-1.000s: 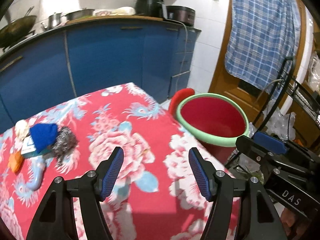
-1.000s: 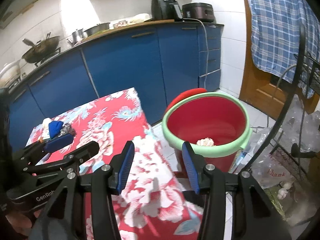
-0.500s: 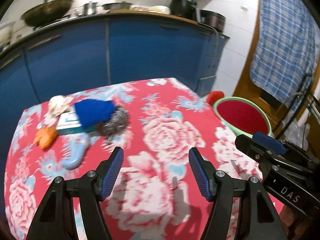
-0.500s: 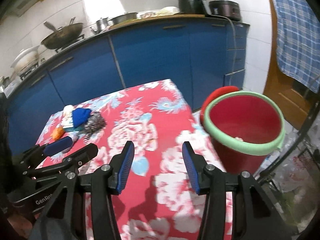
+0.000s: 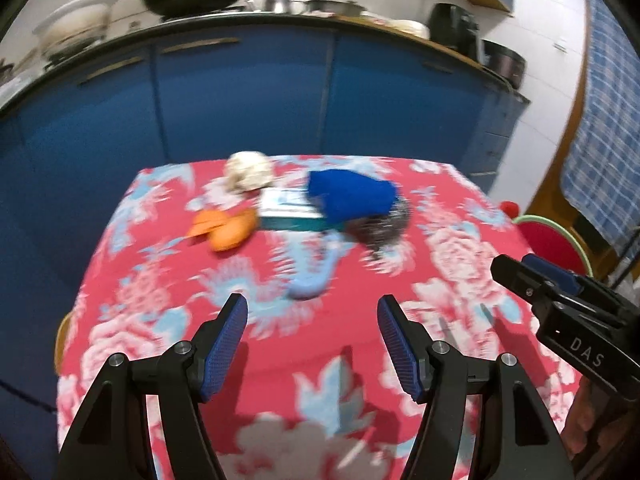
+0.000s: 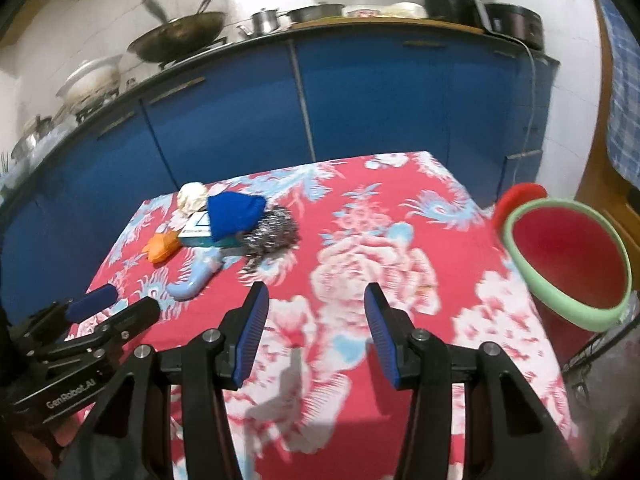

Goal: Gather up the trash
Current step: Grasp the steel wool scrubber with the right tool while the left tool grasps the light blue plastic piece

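1. Now both grippers hang over the table with the red floral cloth, and neither one carries anything.
2. Left gripper: jaws released, blue pads well apart, only cloth showing between them. It faces the trash pile from the near side.
3. Right gripper: jaws also parted and empty, sitting to the right of the left one, nearer the bin.
4. The trash lies bunched at the far left part of the table: a crumpled white paper ball at the back, a small teal-and-white box in front of it, a blue piece lying over the box.
5. A steel scrubber sits against the right side of the box, an orange scrap just beside the box on the left.
6. Neither gripper touches the pile.
7. The red bin with a green rim stands on the floor off the table's right edge; its inside is too blurred to read.
8. Blue kitchen cabinets run behind the table.
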